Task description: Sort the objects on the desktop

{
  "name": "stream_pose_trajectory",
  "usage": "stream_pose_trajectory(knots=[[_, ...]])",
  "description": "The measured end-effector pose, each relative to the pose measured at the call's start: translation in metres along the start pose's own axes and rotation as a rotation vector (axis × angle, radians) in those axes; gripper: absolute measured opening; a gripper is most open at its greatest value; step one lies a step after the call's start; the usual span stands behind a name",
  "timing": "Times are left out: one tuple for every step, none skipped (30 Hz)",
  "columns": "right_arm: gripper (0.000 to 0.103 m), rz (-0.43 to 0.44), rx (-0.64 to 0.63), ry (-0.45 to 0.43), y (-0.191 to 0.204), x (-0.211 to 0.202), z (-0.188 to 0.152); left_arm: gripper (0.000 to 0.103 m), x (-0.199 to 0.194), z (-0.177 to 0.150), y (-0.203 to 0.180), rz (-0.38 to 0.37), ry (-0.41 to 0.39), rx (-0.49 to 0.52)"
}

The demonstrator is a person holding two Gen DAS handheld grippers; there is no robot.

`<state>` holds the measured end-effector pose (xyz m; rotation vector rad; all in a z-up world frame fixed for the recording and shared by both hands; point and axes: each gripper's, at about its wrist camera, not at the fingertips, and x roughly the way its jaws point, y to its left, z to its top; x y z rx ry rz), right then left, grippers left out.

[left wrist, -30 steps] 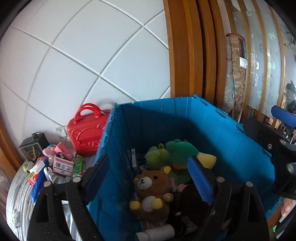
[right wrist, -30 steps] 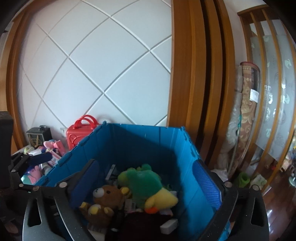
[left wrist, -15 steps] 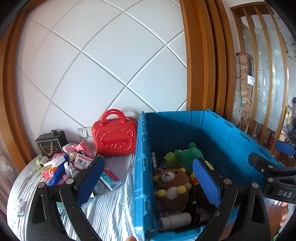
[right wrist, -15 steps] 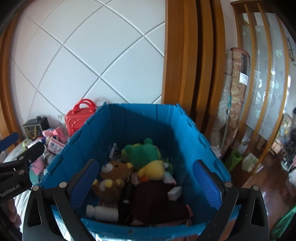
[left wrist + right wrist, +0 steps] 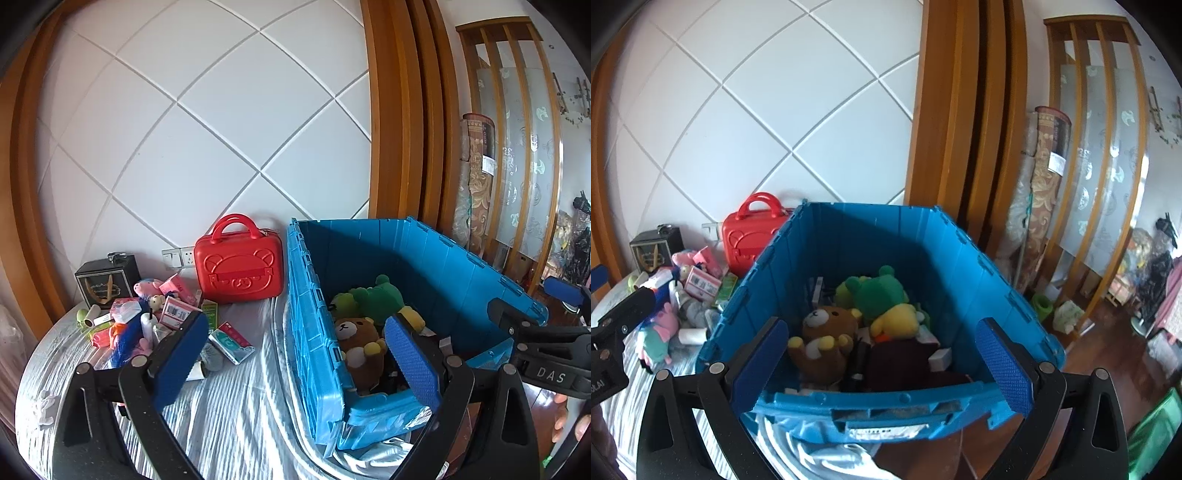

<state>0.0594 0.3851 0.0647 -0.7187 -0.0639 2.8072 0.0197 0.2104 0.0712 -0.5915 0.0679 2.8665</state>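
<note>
Blue crate [image 5: 964,254] holding plush bear [image 5: 827,338], clutter [image 5: 162,317] alongside; left gripper [image 5: 295,354], right gripper [image 5: 882,363] both wide, gripping nothing.

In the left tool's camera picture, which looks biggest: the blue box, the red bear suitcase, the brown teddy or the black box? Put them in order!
1. Big blue plastic crate
2. Red hard plastic bear-face suitcase
3. Brown plush teddy bear and black cardboard box with gold print: these look about the same, and the teddy sits nearer the camera, so I won't rank them.
</note>
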Motion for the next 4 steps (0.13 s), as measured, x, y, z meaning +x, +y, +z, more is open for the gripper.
stream_pose_trajectory(knots=[[0.103,-0.004,-0.001,-0.001,0.0005,-0.0019,-0.0009,0.098,-0.0013,-0.0003,0.0015,0.0,-0.001,0.0],[0.103,-0.009,-0.001,0.0,0.0008,-0.0034,-0.0017,0.098,-0.0032,-0.0012,0.003,-0.002,-0.002,-0.001],[0.103,-0.013,0.001,0.001,0.0012,-0.005,-0.0026,0.098,-0.0046,-0.0019,0.0038,-0.005,-0.004,-0.004],[0.103,-0.013,0.004,0.0,0.001,-0.0067,-0.0034,0.098,-0.0059,-0.0026,0.0042,-0.009,-0.004,-0.004]])
